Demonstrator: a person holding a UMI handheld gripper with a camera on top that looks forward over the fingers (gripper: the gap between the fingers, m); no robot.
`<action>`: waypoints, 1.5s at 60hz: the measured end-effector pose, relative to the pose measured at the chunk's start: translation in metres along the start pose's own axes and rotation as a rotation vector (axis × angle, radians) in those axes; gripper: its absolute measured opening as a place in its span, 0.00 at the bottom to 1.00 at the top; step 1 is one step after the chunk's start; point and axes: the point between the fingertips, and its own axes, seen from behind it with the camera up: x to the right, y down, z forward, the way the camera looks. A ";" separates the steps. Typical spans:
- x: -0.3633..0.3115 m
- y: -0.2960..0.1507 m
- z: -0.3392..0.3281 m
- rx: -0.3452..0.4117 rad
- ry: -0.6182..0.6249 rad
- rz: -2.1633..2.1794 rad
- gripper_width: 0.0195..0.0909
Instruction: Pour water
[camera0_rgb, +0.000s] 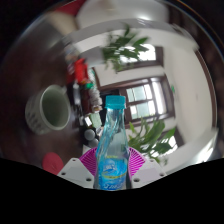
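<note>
Jaws clamp the water bottle (112, 145) upright — carrying step, seemingly; next, swing left to the white cup (51, 108) and tilt over it.

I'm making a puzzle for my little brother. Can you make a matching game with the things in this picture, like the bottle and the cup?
Things:
1. bottle cap
2. white cup
3. finger pads
4. leafy plant

Descriptions:
A. green, far behind the bottle, by the window
B. pink, one on each side of the bottle
C. blue, at the very top of the bottle
D. tilted, its open mouth showing, beside the bottle

The clear water bottle stands between the fingers of the gripper.

Pairs: 1-C, 2-D, 3-B, 4-A
</note>
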 end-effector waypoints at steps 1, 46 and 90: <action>0.002 0.000 -0.001 0.001 -0.012 0.070 0.25; -0.061 0.033 0.012 0.111 -0.206 1.296 0.24; -0.080 0.075 -0.116 -0.070 -0.069 1.386 0.92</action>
